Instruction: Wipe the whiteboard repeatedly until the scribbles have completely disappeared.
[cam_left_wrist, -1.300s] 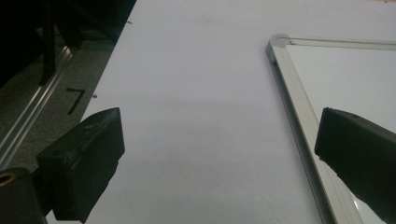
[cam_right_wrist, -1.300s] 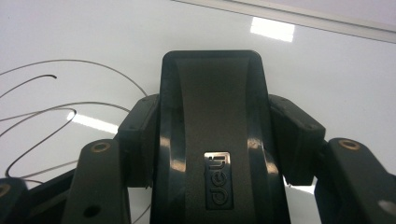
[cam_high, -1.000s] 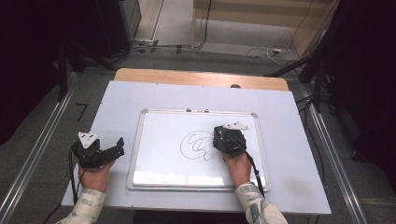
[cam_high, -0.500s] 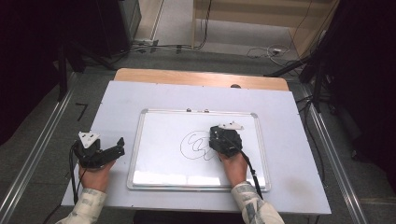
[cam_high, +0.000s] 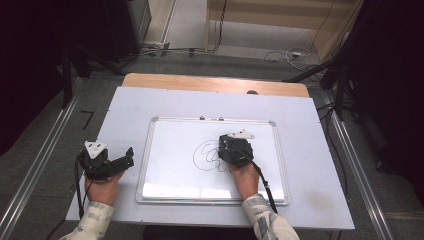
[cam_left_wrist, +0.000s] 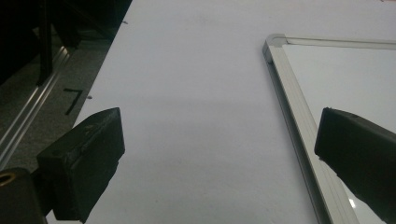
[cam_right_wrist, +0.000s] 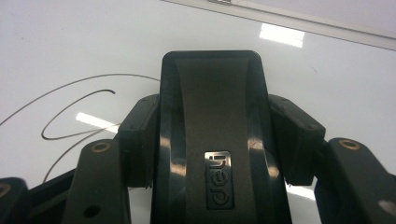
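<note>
Right hand-held gripper (cam_high: 231, 150) shifted slightly, clamping eraser (cam_right_wrist: 211, 140) on whiteboard (cam_high: 170, 140).

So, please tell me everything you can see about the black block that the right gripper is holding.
The black block looks like glossy dark plastic with rounded corners, probably a whiteboard eraser. A small raised plate with letters sits on its top. The right gripper clamps it from both sides. It is over the whiteboard, beside thin black looping lines. Whether its underside touches the board is hidden.
</note>
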